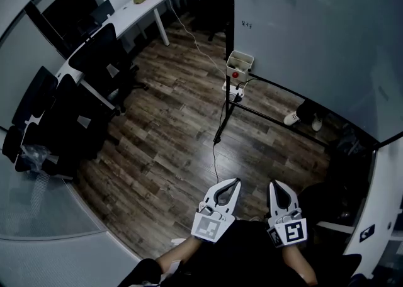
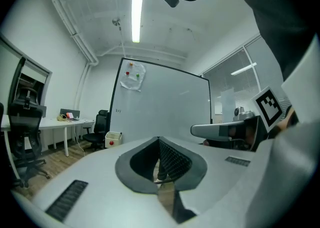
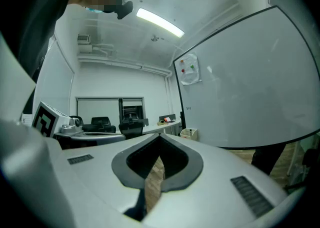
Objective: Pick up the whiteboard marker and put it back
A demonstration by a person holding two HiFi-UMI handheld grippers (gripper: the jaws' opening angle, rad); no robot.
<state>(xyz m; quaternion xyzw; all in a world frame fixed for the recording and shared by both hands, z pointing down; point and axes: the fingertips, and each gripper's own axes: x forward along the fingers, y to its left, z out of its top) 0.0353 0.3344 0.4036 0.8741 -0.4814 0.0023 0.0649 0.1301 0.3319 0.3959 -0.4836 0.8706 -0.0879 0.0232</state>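
Note:
I cannot make out a whiteboard marker in any view. A large whiteboard (image 1: 315,34) on a black stand fills the upper right, also seen ahead as the whiteboard (image 2: 165,107) and at right as the whiteboard (image 3: 250,92). A small white box (image 1: 240,63) with a red dot hangs at its left end, the same box (image 2: 113,138) (image 3: 189,133). My left gripper (image 1: 236,181) and right gripper (image 1: 275,184) are held low and close to my body, over the wood floor, well short of the board. Both are shut with nothing between the jaws, as the left gripper (image 2: 159,139) and right gripper (image 3: 160,136) show.
Black office chairs (image 1: 94,59) stand along a curved white desk (image 1: 148,5) at the left. A cable (image 1: 214,153) runs across the wood floor to the board's stand. A person's shoes (image 1: 303,119) show beneath the board. A glass partition (image 1: 38,210) is at lower left.

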